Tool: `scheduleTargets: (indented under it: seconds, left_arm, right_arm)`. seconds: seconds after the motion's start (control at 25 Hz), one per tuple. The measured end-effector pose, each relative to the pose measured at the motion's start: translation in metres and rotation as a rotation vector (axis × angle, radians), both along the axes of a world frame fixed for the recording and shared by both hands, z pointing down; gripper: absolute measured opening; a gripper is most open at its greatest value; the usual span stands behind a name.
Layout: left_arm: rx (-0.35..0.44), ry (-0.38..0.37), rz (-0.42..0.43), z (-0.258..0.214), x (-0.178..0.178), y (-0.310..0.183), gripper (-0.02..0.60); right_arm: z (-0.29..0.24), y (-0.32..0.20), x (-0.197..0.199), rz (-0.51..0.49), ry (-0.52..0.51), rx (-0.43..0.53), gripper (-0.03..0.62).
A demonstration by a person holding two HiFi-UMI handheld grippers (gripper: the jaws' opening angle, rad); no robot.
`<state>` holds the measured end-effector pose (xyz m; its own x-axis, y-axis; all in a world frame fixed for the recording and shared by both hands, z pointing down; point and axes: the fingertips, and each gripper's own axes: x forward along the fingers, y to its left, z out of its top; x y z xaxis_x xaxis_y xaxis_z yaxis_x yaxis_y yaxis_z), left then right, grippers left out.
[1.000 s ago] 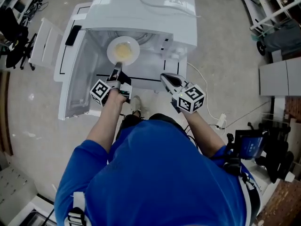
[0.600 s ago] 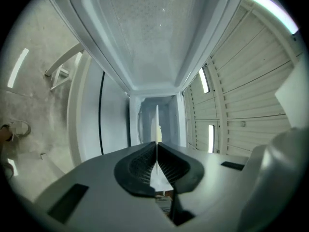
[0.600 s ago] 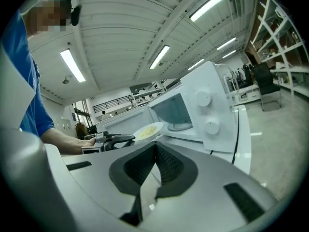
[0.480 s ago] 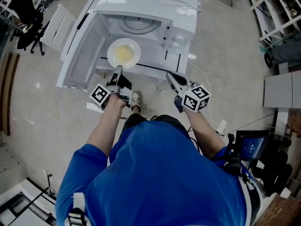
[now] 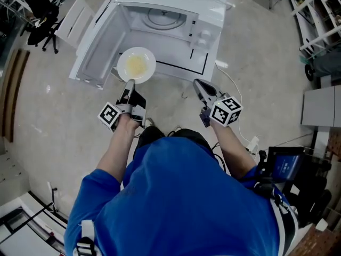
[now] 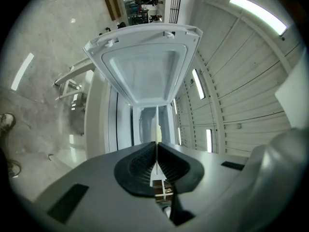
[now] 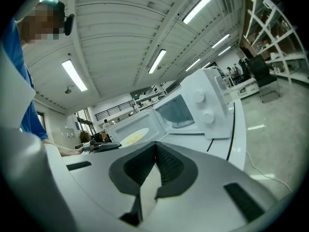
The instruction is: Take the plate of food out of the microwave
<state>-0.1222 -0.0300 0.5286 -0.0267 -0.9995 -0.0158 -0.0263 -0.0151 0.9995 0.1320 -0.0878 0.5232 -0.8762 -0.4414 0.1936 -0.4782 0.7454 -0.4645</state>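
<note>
Left gripper (image 5: 129, 84) clamps the near rim of the plate of food (image 5: 136, 64), held face up outside the white microwave (image 5: 170, 9). The plate hangs just in front of the open cavity, beside the swung-open door (image 5: 98, 41) at left, reaching away from the jaws. Right gripper (image 5: 200, 85), jaws closed on nothing, hovers to the right, apart from the plate.

Round white plate (image 5: 136, 64), yellow food (image 5: 136, 66) in the middle, is out of the cavity, level, over the front edge of the table (image 5: 181, 67) beside the open door (image 5: 98, 39). White microwave (image 5: 176, 12) stands gaping behind it.
</note>
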Motion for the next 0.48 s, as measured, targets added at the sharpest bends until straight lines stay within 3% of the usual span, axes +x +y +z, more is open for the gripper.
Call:
scheduleTargets:
  seconds: [0.48]
  left_arm:
    - [0.012, 0.029, 0.081, -0.007, -0.013, 0.033, 0.02]
  right_arm:
    - [-0.011, 0.02, 0.006, 0.145, -0.057, -0.049, 0.0]
